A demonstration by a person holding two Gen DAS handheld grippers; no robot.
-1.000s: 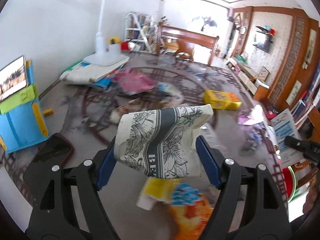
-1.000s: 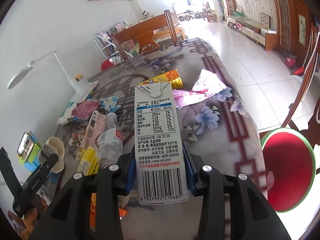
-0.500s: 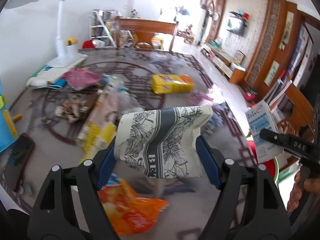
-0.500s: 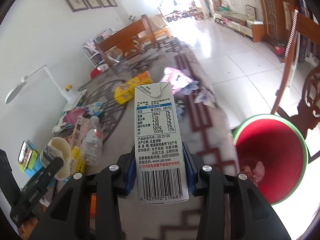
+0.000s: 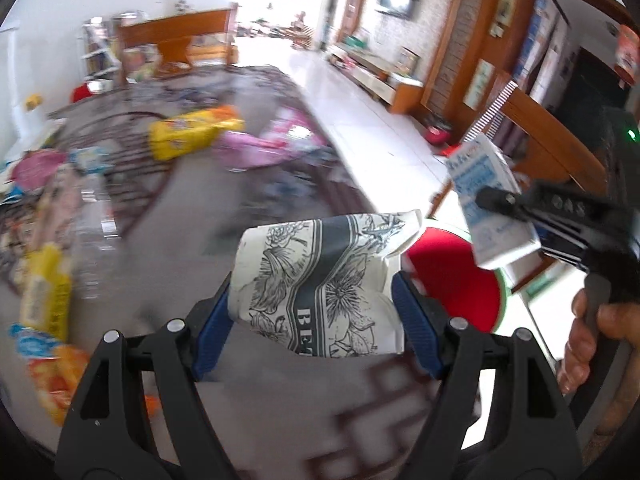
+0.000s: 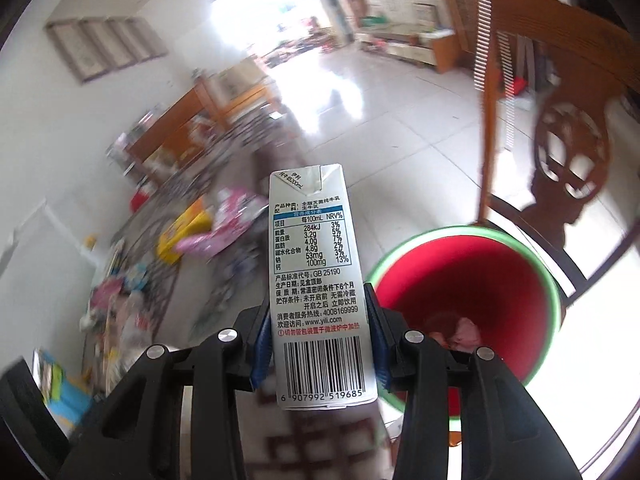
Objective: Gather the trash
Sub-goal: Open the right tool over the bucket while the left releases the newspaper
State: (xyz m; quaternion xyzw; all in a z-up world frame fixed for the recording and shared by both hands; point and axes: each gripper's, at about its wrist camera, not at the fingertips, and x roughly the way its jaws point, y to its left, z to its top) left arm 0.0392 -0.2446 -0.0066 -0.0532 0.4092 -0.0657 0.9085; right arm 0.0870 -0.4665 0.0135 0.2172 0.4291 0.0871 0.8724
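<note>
Both grippers loaded, carrying trash to the bin.

Left gripper (image 5: 312, 300) is clenched on a crushed floral-print paper cup (image 5: 324, 276); right gripper (image 6: 320, 344) grips a milk carton (image 6: 316, 280) upright by its sides. Red bin with green rim (image 6: 472, 288) sits off the table edge (image 6: 320, 440), just right of the carton. Next, probably: get each item over the bin mouth, then release. More wrappers (image 5: 192, 130) remain on the table.

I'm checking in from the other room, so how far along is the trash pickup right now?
Done: something pink already lies in the red bin. In hand: the left gripper clamps a crumpled paper cup; the right gripper clamps a milk carton near the bin. Left: a yellow packet, pink wrapper and other litter on the table.
</note>
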